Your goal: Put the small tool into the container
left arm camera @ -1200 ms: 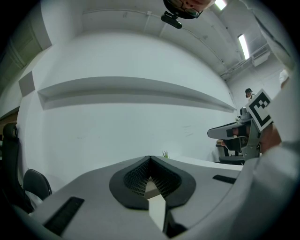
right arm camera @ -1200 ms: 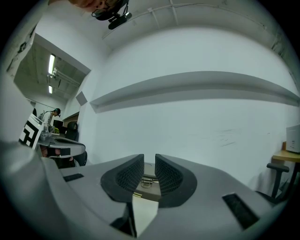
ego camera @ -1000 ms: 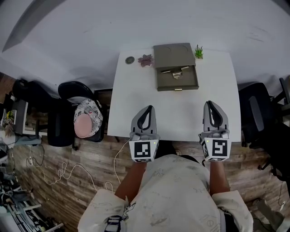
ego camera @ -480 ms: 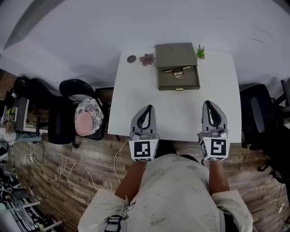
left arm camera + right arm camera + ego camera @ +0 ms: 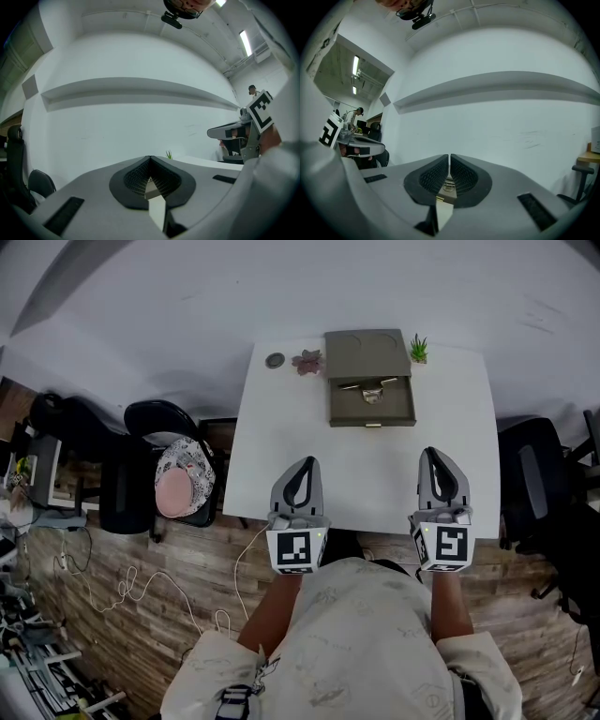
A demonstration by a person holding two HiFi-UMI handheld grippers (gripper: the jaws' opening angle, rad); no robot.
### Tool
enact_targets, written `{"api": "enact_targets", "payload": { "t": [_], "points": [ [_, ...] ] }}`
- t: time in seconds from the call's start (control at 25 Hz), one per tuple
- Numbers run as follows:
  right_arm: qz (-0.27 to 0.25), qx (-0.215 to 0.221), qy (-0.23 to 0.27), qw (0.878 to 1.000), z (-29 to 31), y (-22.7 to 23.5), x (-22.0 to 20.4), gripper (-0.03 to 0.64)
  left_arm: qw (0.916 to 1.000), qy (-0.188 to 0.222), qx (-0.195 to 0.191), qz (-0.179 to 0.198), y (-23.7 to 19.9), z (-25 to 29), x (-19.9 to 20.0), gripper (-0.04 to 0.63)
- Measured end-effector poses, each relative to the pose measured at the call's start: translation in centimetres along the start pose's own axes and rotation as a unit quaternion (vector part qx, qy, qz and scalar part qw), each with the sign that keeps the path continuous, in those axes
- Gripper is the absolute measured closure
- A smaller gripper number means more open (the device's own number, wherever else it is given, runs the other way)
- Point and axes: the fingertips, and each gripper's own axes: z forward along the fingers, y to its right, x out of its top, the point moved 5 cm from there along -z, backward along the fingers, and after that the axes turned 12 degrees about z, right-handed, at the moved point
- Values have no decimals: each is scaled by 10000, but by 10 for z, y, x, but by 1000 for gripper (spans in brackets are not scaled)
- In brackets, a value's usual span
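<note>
An olive container (image 5: 361, 352) stands at the far side of the white table (image 5: 375, 465), its drawer (image 5: 372, 407) pulled open toward me. Small metal tools (image 5: 373, 391) lie inside the drawer. My left gripper (image 5: 305, 462) (image 5: 150, 158) hovers over the near table edge, shut and empty. My right gripper (image 5: 434, 452) (image 5: 449, 157) is level with it on the right; its jaws have just closed a little further to a thin slit, shut with nothing between them. Both point at the container from well short of it.
A small round object (image 5: 275, 360), a pinkish flower piece (image 5: 307, 362) and a tiny green plant (image 5: 418, 349) sit beside the container. A black chair (image 5: 150, 423) bearing a pink item (image 5: 183, 488) stands left of the table, another chair (image 5: 539, 474) right.
Both grippers stay where they were. The head view has drifted slightly, so the container sits a little further right in the picture.
</note>
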Motion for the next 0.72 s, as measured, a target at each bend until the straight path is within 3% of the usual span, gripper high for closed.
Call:
{"api": "enact_targets", "payload": {
  "t": [0.72],
  "points": [
    [-28, 73, -71, 9999, 5, -5, -3, 589, 10000, -33, 70, -29, -5, -2, -3, 589]
  ]
}}
